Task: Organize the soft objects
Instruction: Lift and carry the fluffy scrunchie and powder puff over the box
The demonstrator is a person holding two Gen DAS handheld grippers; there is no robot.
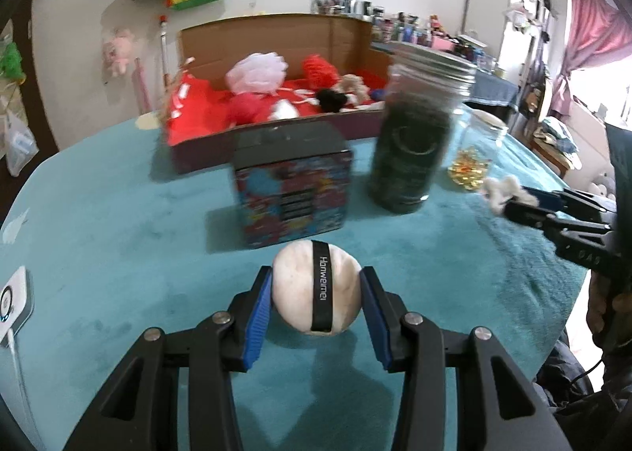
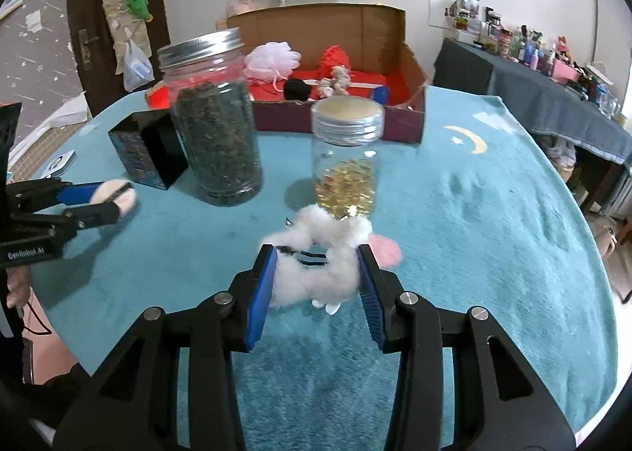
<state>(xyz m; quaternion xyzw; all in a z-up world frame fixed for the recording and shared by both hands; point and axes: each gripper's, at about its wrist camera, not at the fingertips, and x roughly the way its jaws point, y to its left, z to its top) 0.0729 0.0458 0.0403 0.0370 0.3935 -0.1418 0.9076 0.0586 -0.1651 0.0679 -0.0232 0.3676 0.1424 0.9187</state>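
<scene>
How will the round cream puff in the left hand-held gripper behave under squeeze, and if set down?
The cream puff looks soft and light, so it likely compresses between the left hand-held gripper pads rather than resisting. Its black strap may snag or slide. Released on the plush teal cloth, its rounded shape might roll a little, though the pile probably stops it.

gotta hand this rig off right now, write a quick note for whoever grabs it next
Left gripper: shut on the powder puff, above the table.
Right gripper: shut on the fluffy white toy, also over the table.
Cardboard box at the back already holds a pink bath sponge and other soft things.
Left to do: carry both over the two jars and drop them in the box.
</scene>
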